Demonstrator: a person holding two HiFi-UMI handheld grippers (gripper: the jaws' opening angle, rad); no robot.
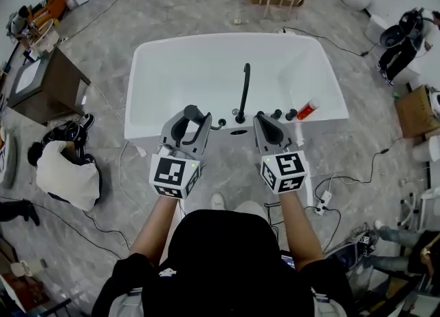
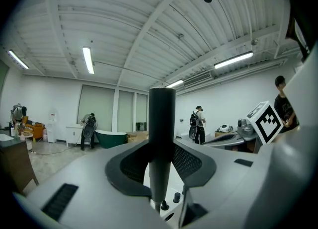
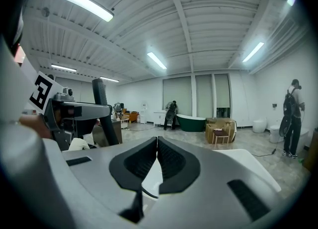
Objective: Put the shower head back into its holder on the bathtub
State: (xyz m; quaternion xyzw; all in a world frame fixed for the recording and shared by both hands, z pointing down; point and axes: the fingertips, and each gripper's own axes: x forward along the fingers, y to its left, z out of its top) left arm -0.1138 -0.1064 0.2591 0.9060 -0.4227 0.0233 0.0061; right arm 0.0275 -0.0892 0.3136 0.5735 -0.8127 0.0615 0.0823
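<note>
Bright ceiling tubes [image 3: 82,3] (vignetted fisheye corners)

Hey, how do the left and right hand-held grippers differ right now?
The left hand-held gripper clamps the black shower head, which stands upright between its pads; the right hand-held gripper holds nothing. The left one's jaws stand apart around that handle, while the right one's jaws meet at the tips. Both are grey, carry a marker cube and sit side by side at the near rim of the white bathtub.

Grey left tool [image 1: 190,117], grey right tool [image 1: 269,119] — black-and-white marker cubes [image 1: 175,176], dark meshed pads [image 3: 171,161], black short sleeves [image 1: 127,271]
</note>
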